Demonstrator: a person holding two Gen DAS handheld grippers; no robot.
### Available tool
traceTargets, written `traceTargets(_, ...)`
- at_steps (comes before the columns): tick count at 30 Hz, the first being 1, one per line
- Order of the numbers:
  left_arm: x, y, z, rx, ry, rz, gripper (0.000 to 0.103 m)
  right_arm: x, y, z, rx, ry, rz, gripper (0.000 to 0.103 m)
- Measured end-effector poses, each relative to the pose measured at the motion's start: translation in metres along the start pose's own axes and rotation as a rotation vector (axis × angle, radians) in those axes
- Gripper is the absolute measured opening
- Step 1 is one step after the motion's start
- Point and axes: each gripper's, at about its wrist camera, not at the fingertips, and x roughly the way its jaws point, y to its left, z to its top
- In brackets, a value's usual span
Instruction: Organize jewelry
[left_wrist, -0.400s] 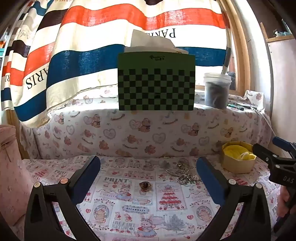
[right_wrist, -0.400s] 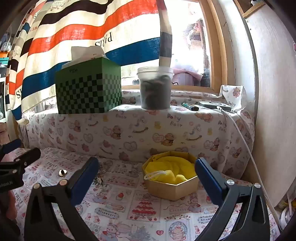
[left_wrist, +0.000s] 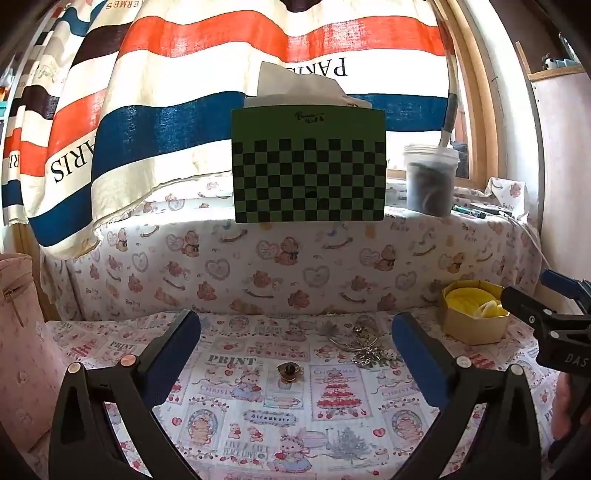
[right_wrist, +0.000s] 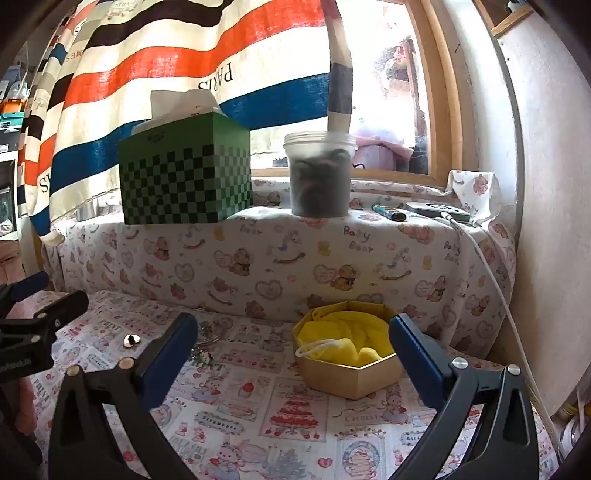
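Note:
A small dark-and-gold ring (left_wrist: 289, 371) lies on the printed cloth, in front of my open, empty left gripper (left_wrist: 295, 343). A pile of silver bracelets and charms (left_wrist: 360, 341) lies to its right, near the right fingertip. A gold hexagonal box (left_wrist: 474, 325) with a yellow pouch (right_wrist: 345, 338) stands at the right. My right gripper (right_wrist: 291, 339) is open and empty, held just before that box (right_wrist: 351, 376). The ring (right_wrist: 130, 340) and part of the silver pile (right_wrist: 207, 341) show at its left.
A green checkered tissue box (left_wrist: 308, 164) and a plastic tub (left_wrist: 430, 179) stand on the covered ledge behind. A pink bag (left_wrist: 16, 332) is at the left. A white cable (right_wrist: 491, 273) hangs down the right. A striped towel (left_wrist: 147, 110) hangs behind.

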Motion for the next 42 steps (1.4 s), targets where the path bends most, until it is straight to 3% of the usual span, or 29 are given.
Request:
traceTargets(15, -0.003, -0.003, -0.001, 0.009, 0.004, -0.066, 0.103, -0.004, -0.003, 0.000, 0.012, -0.017, -0.035, 0.103)
traceTargets(20, -0.005, 0.005, -0.002, -0.030, -0.007, -0.020, 0.103, -0.004, -0.003, 0.001, 0.009, -0.023, -0.037, 0.103)
traceTargets(37, -0.006, 0.004, -0.003, -0.014, -0.008, -0.039, 0.103, -0.003, -0.001, -0.001, 0.003, -0.008, -0.030, 0.103)
traceTargets(42, -0.007, 0.000, -0.003, 0.009, -0.002, -0.090, 0.103, -0.005, 0.000, -0.001, 0.009, -0.008, -0.041, 0.103)
